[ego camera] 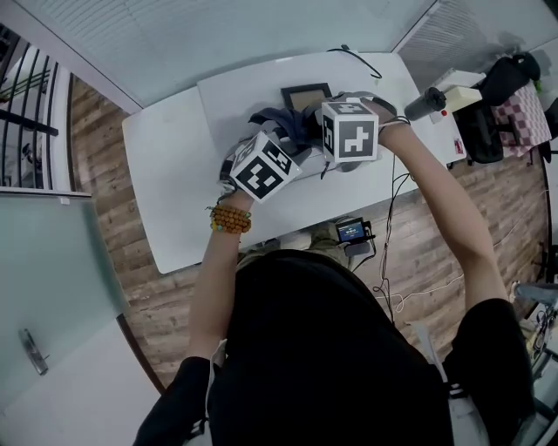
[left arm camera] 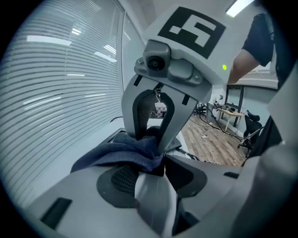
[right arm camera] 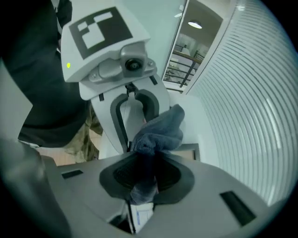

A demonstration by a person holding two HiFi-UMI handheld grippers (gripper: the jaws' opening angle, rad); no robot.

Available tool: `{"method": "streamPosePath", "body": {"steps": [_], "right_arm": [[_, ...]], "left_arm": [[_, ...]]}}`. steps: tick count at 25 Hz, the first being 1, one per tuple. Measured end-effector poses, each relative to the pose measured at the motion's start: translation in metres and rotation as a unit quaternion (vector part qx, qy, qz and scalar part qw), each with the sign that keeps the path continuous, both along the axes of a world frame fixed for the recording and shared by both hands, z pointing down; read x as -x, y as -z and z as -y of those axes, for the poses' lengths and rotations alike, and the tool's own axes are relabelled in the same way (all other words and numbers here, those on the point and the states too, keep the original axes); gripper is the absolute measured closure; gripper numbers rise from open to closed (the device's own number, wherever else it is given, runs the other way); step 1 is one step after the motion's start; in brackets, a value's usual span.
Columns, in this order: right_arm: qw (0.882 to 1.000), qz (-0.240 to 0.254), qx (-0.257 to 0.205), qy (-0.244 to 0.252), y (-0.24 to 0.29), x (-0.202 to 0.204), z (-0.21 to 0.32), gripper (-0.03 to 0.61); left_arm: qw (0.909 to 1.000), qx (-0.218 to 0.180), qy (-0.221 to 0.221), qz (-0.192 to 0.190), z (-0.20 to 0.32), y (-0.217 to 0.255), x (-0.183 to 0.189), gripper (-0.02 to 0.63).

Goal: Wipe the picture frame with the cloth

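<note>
A string of orange-brown wooden beads (ego camera: 230, 218) circles the wrist behind the left gripper (left arm camera: 157, 162). That gripper's fingers stand apart. The dark blue fabric cloth (left arm camera: 122, 151) is bunched right at their tips and spills over the left finger. Neither pad visibly presses on it.

The right gripper (right arm camera: 145, 160) meets the left one tip to tip and points steeply down. Its fingers are clamped on the same cloth. One fold runs back between the two black ribbed pads, and the rest billows out past the fingertips towards the left gripper's fingers.

Just beyond both sets of fingertips, the small dark rectangular picture frame with a tan middle (ego camera: 305, 94) lies on the white worktop (ego camera: 174, 174). In the head view its near edge is partly covered by the cloth. The right gripper view shows one corner of it below the cloth, to the right of the fingers. Whether the cloth actually touches the frame cannot be told.

Farther past the frame, a thin black cable (ego camera: 350, 54) curls at the worktop's far edge. Beyond that hangs a pale slatted blind (ego camera: 261, 26).
</note>
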State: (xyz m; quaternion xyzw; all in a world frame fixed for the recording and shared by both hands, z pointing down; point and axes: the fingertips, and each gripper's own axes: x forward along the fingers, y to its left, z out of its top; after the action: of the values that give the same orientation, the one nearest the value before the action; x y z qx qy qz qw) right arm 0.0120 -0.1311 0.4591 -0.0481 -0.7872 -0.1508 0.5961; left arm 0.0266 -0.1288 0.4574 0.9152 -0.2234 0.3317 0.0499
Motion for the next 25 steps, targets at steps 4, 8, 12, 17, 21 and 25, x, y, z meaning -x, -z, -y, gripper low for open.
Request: {"method": "streamPosePath", "body": {"steps": [4,8,12,17,21,25], "right_arm": [[0.997,0.015,-0.070,-0.026,-0.002,-0.026,0.030,0.517],[0.956,0.220,-0.033,-0.189,0.042,-0.014,0.090,0.515],[0.945,0.241,-0.067,-0.209,0.033,0.017,0.119,0.514],[0.946,0.232,-0.075,-0.212,0.007,0.028,0.122,0.514],[0.944,0.227,-0.060,-0.233,0.006,0.002,0.131,0.514],[0.927,0.249,-0.047,-0.275,0.007,-0.028,0.138,0.514]], "left_arm": [[1.0000,-0.003,-0.004,-0.001,-0.003,0.000,-0.001,0.434],[1.0000,-0.002,-0.008,-0.002,-0.002,-0.001,0.003,0.436],[1.0000,0.005,-0.005,-0.003,-0.002,-0.001,0.002,0.437],[0.9999,0.010,-0.002,-0.004,0.001,0.001,-0.001,0.437],[0.9999,0.011,0.002,-0.004,0.003,0.001,0.002,0.436],[0.9999,0.016,0.001,-0.005,0.003,0.001,0.001,0.436]]}}
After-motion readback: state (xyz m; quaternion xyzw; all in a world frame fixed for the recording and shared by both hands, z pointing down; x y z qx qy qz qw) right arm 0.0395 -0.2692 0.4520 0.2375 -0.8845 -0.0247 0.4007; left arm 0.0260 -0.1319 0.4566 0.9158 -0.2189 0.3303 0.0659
